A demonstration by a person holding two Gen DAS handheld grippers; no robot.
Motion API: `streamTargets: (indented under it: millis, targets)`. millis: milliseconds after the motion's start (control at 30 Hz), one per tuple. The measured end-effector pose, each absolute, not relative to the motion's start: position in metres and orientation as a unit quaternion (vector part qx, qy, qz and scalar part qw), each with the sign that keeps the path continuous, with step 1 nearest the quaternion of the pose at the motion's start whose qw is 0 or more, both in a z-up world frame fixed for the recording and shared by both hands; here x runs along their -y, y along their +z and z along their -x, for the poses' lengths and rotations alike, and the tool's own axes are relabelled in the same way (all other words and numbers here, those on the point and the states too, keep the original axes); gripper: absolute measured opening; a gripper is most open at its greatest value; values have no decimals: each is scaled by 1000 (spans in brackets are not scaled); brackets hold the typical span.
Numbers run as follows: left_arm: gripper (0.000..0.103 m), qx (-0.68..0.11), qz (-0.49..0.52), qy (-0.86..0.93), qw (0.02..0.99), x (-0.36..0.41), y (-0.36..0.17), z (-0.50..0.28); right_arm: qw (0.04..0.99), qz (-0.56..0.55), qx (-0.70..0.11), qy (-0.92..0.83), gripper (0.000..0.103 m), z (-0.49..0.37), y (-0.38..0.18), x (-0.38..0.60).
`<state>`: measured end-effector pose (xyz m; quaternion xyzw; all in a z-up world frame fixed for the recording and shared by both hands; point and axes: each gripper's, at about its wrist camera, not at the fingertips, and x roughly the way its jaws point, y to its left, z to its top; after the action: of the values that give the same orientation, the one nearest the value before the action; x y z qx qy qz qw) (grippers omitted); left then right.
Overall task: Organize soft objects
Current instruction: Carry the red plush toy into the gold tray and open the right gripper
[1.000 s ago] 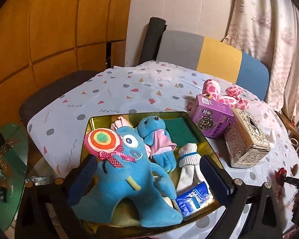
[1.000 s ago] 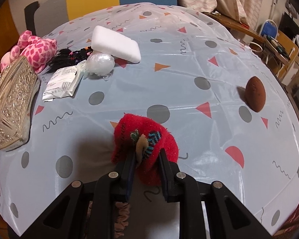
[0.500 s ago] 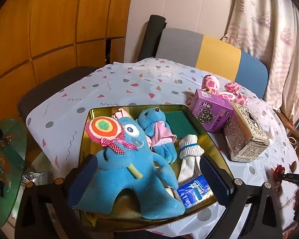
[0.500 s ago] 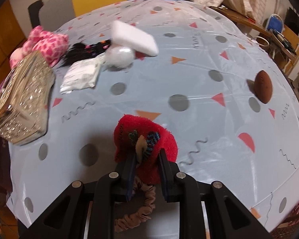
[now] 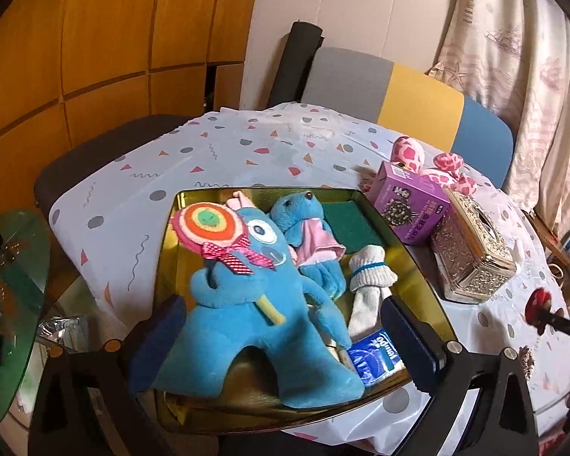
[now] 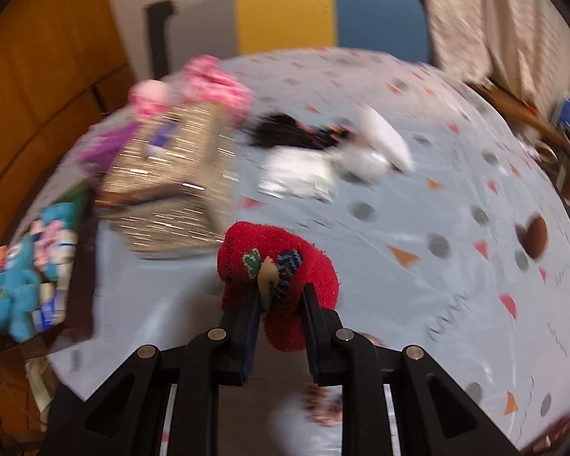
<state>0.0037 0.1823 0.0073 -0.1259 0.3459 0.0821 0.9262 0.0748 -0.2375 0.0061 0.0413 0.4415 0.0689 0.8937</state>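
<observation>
A gold tray [image 5: 169, 250] on the patterned tablecloth holds a large blue plush with a lollipop [image 5: 247, 304], a small blue bear [image 5: 307, 235], a green sponge [image 5: 345, 220], a rolled white sock [image 5: 368, 277] and a blue tissue pack [image 5: 376, 353]. My left gripper [image 5: 281, 342] hovers open over the tray's near end, its fingers on either side of the big plush. My right gripper [image 6: 279, 304] is shut on a rolled red sock [image 6: 277, 266], lifted above the table; the red sock [image 5: 537, 302] also shows at the left wrist view's right edge.
A silver ornate box [image 5: 471, 250], a purple carton [image 5: 410, 205] and a pink spotted plush [image 5: 433, 163] stand right of the tray. Beyond lie a white sponge [image 6: 383, 136], white packets [image 6: 300, 174], a black hair tie [image 6: 285, 133], a brown puff [image 6: 534, 235] and a scrunchie [image 6: 323, 406].
My right gripper rose and swung left with the red sock, so the silver box and the tray come into its view. The left gripper stays over the tray.
</observation>
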Motion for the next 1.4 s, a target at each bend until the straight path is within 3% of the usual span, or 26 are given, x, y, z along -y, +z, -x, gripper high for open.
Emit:
streamTargets:
  millis: [233, 500, 767, 1100, 1400]
  targets:
    - [103, -336, 152, 111, 923, -208, 8, 2, 897, 14, -390, 208, 20, -65, 46, 141]
    - [103, -324, 154, 135, 924, -223, 13, 10, 856, 31, -402, 324, 20, -66, 43, 44]
    - [103, -328, 158, 133, 922, -226, 11, 8, 797, 94, -484, 349, 23, -90, -26, -46]
    - [103, -336, 147, 131, 921, -222, 9, 4, 806, 64, -478, 344, 57, -97, -30, -46]
    - [103, -326, 132, 113, 929, -208, 20, 6, 844, 52, -420, 330, 58, -76, 2, -20]
